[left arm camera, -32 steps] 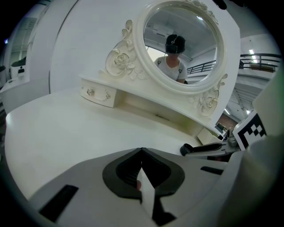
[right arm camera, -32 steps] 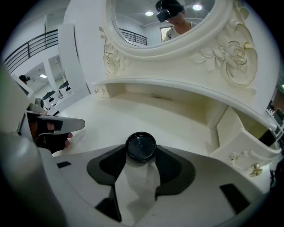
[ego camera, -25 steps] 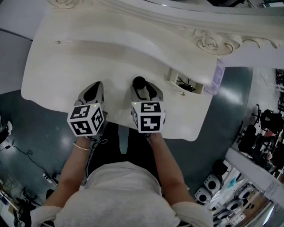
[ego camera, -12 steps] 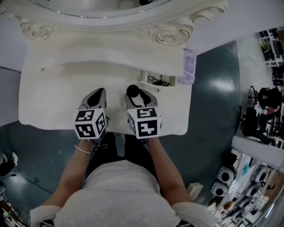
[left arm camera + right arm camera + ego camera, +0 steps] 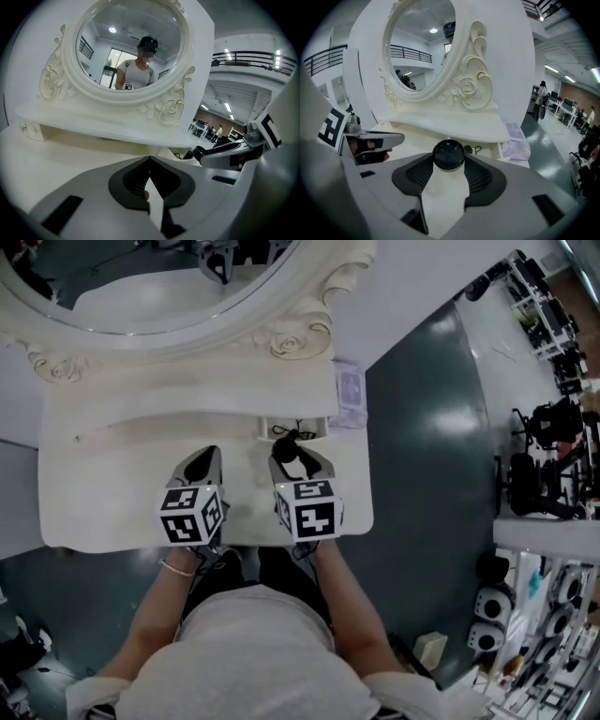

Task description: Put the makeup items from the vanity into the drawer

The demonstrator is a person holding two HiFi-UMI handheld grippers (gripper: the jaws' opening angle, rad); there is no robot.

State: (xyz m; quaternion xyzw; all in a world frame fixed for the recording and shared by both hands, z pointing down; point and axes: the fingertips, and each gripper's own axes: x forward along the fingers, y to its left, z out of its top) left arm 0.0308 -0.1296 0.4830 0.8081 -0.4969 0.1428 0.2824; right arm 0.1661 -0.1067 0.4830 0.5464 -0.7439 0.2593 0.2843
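Observation:
My right gripper [image 5: 298,456] is shut on a black round-capped makeup item [image 5: 285,449], held just in front of the small open drawer [image 5: 319,422] under the white vanity's shelf. In the right gripper view the black cap [image 5: 448,155] sits clamped between the jaws of that gripper [image 5: 448,164]. A thin black cord-like thing [image 5: 478,150] lies in the drawer beyond. My left gripper [image 5: 199,465] hovers over the vanity top [image 5: 103,484] to the left, its jaws pressed together with nothing between them [image 5: 149,183]. The right gripper [image 5: 225,152] shows at the right of the left gripper view.
An ornate oval mirror [image 5: 141,287] stands at the vanity's back, above a raised shelf [image 5: 169,399]. A purple packet [image 5: 349,390] lies at the shelf's right end. Dark floor and shelving with equipment [image 5: 544,465] lie to the right.
The right gripper, still shut on the black item, has moved right across the vanity top until it is directly before the open drawer. The left gripper has followed beside it, still shut.

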